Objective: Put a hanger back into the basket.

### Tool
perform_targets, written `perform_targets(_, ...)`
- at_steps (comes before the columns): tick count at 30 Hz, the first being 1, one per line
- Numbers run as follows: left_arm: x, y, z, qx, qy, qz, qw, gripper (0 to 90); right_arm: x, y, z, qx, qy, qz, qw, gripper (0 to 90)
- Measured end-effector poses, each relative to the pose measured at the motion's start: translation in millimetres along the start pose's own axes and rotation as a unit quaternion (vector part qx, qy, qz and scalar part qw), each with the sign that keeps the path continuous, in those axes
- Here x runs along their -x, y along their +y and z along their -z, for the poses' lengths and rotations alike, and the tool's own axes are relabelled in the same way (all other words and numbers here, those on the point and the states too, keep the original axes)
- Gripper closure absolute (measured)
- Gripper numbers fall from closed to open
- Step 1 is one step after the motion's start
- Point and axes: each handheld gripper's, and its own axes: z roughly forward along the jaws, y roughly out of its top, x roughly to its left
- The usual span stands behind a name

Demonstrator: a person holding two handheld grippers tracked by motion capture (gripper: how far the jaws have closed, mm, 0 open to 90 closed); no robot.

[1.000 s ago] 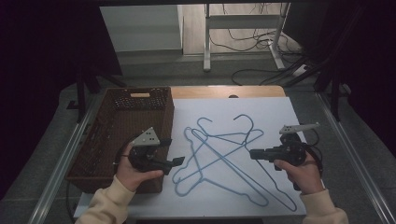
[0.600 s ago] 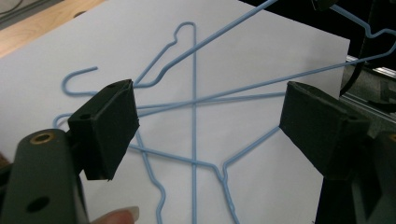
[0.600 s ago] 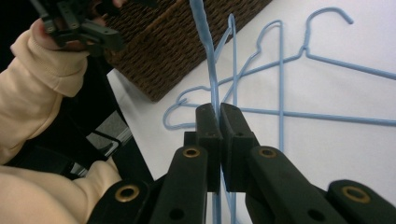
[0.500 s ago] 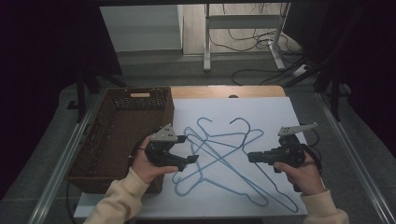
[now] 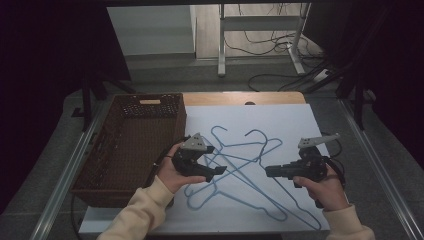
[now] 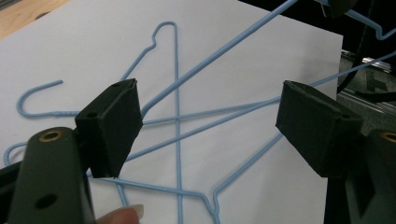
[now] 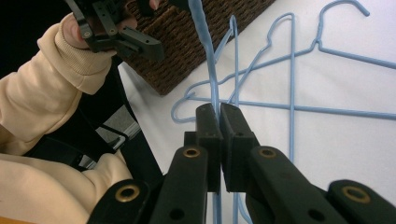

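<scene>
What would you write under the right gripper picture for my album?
Right gripper shut on a blue hanger, more hangers on white paper, basket behind.

Ahead of the right gripper (image 7: pixel 219 116), the pinched hanger wire (image 7: pixel 212 88) runs off the top edge; behind the pads it is hidden.

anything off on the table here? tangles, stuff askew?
Yes: the blue wire hangers lie crossed and interlocked in a heap on the white sheet, not stacked. The right gripper is shut on one hanger's wire; the left gripper hovers open above the pile.
</scene>
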Motion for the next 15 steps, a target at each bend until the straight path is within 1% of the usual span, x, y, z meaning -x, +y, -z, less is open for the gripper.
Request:
perform_targets(2, 0.6, 3.0, -6.6, -0.003, -0.002, -0.004, 1.0, 25.5, -0.3, 0.0, -0.8, -0.003, 0.0, 0.003, 1.0, 87.0)
perform_targets(3, 0.6, 3.0, -6.6, -0.003, -0.002, -0.004, 1.0, 26.0, -0.3, 0.1, -1.0, -0.004, 0.001, 0.004, 1.0, 87.0)
perform_targets(5, 0.9, 5.5, -11.6, -0.004, 0.0, -0.004, 1.0, 27.4, 0.1, 0.2, -1.6, -0.005, 0.003, 0.003, 1.0, 87.0)
perform_targets(6, 0.3, 6.8, -13.4, -0.007, -0.003, -0.007, 0.9999, 27.4, 0.1, 0.2, -1.6, -0.005, 0.003, 0.003, 1.0, 87.0)
perform_targets(7, 1.3, 8.1, -16.7, -0.004, -0.004, -0.004, 1.0, 28.3, 0.2, 0.3, -1.9, -0.007, 0.004, 0.003, 1.0, 87.0)
perform_targets(8, 1.9, 9.7, -20.4, -0.011, -0.004, -0.012, 0.9999, 29.4, 0.0, 0.4, -2.8, -0.009, 0.007, 0.004, 0.9999, 87.0)
perform_targets(11, 3.7, 9.9, -25.2, -0.016, -0.003, -0.016, 0.9997, 30.4, -0.1, 0.4, -3.7, -0.01, 0.011, 0.004, 0.9999, 87.0)
perform_targets(12, 3.8, 9.3, -28.3, -0.023, -0.004, -0.024, 0.9994, 31.3, -0.8, 0.5, -4.0, -0.011, 0.014, 0.006, 0.9998, 87.0)
perform_targets(13, 3.8, 9.3, -28.3, -0.023, -0.004, -0.024, 0.9994, 32.4, -0.8, 0.5, -4.0, -0.011, 0.014, 0.006, 0.9998, 87.0)
perform_targets(15, 3.8, 8.3, -32.4, -0.035, -0.004, -0.036, 0.9987, 35.4, -2.0, 0.7, -5.1, -0.012, 0.023, 0.008, 0.9996, 87.0)
